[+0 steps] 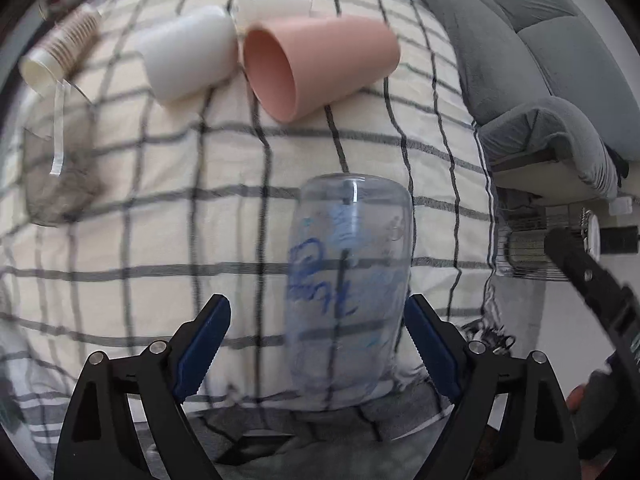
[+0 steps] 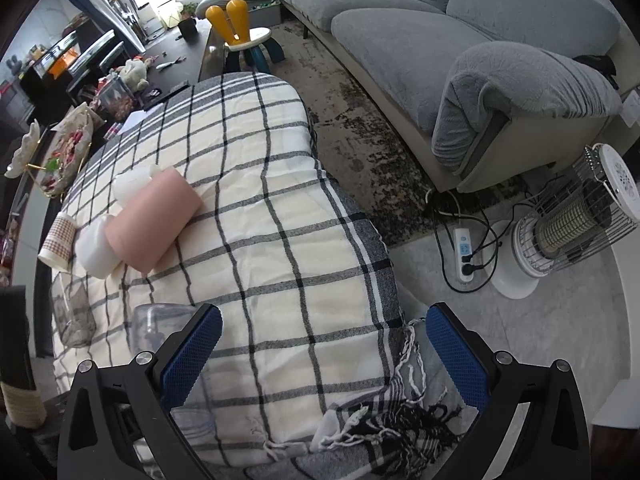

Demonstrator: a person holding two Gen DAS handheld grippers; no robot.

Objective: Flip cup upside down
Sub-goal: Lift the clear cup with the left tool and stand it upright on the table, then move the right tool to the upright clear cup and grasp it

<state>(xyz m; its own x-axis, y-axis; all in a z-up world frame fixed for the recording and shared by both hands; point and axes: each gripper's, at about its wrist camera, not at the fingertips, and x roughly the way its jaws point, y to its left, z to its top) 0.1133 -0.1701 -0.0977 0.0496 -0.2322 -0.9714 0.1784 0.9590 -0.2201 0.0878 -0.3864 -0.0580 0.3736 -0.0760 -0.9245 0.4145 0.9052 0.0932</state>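
A clear plastic cup [image 1: 348, 280] with blue writing stands between my left gripper's [image 1: 318, 344] open blue-padded fingers, closed end up, on the checked cloth [image 1: 160, 184]. The right pad [image 1: 432, 344] is next to the cup's side; the left pad [image 1: 204, 344] stands well apart. The image is blurred. Part of the same cup [image 2: 152, 328] shows behind the left finger in the right wrist view. My right gripper [image 2: 324, 356] is open and empty above the cloth's [image 2: 280, 208] near edge.
A pink cup [image 1: 316, 64], a white cup [image 1: 188, 52] and a ribbed paper cup [image 1: 60, 52] lie on their sides at the far side. A clear glass [image 1: 56, 184] lies left. A grey sofa [image 2: 480, 48], a heater [image 2: 568, 224] and a power strip [image 2: 464, 252] stand to the right.
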